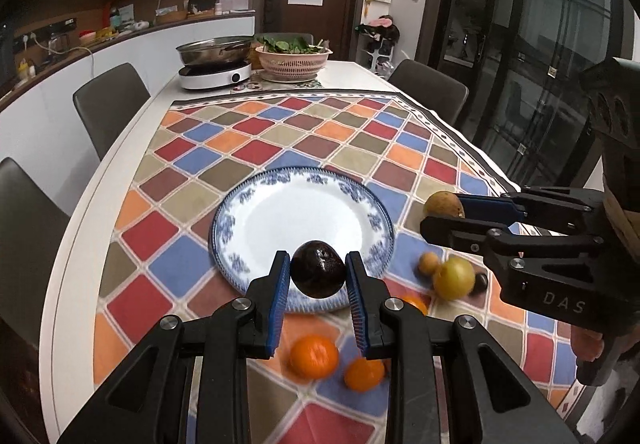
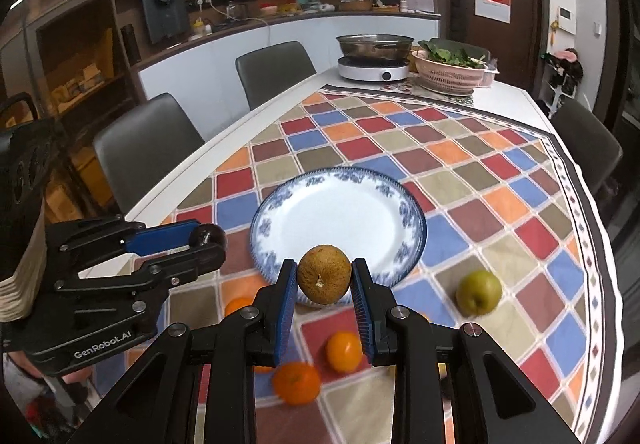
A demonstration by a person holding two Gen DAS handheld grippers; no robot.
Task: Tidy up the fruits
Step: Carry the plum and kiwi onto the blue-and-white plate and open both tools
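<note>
Clamped on a dark avocado [image 1: 318, 274], blue pads [image 1: 280, 298] of left gripper [image 1: 318, 286], held over near rim of blue-patterned plate [image 1: 256, 200]. Closed likewise on a brown russet pear [image 2: 323, 274], right gripper [image 2: 324, 298], also at plate's near edge. Lying loose on checked tablecloth [image 2: 500, 180]: green apple [image 2: 478, 292] right of plate, tangerines [image 2: 297, 382] nearer the grippers.

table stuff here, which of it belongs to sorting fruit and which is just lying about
For the job:
- dark round avocado, left gripper
- brown russet pear, right gripper
- blue-rimmed white plate
- orange tangerines
- green apple

Lying about:
- steel pan
- pink colander of greens
</note>
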